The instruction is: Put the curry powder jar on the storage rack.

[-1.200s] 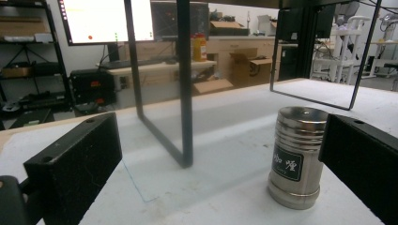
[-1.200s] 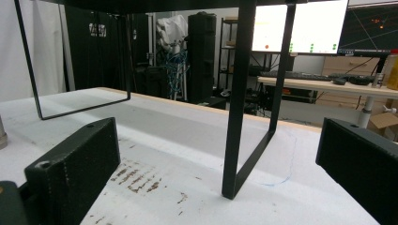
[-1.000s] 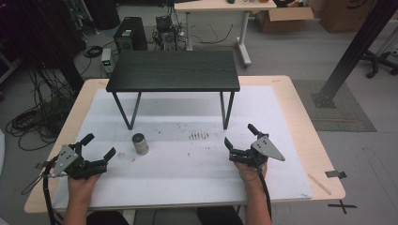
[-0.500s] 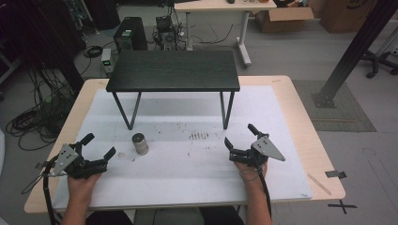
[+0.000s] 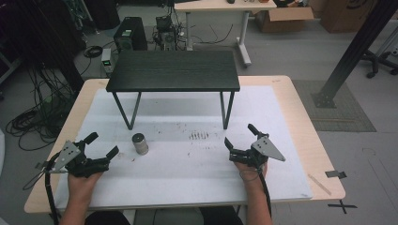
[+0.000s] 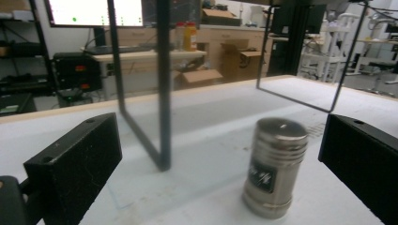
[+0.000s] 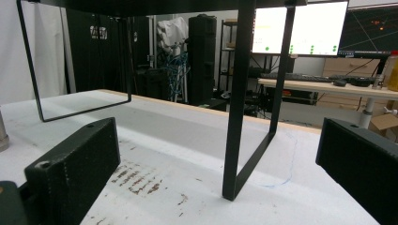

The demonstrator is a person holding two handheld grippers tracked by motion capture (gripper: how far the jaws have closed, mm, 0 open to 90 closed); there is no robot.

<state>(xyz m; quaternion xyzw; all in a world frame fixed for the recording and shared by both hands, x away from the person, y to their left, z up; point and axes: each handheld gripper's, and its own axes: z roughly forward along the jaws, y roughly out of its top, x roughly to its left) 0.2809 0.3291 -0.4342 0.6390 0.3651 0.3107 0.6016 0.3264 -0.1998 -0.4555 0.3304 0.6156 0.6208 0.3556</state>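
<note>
A small metal cylinder (image 5: pixel 139 143) stands upright on the white mat, in front of the low black table (image 5: pixel 174 70). My left gripper (image 5: pixel 102 145) rests at the mat's left, open, with nothing between its jaws. In the left gripper view the cylinder (image 6: pixel 275 166) stands just ahead, right of centre, short of the jaws, beside the table's leg frame (image 6: pixel 162 89). My right gripper (image 5: pixel 240 135) sits at the mat's right, open and empty. The right gripper view looks at the table's right leg frame (image 7: pixel 244 108), with the cylinder's edge (image 7: pixel 3 133) at far left.
The white mat (image 5: pixel 187 164) covers a wooden tabletop (image 5: pixel 305 117); dark smudges (image 5: pixel 199 136) mark its middle. The black table's two leg frames stand on the mat's far half. Beyond lie a desk, cables, computer gear, cardboard boxes and a black post (image 5: pixel 354 47).
</note>
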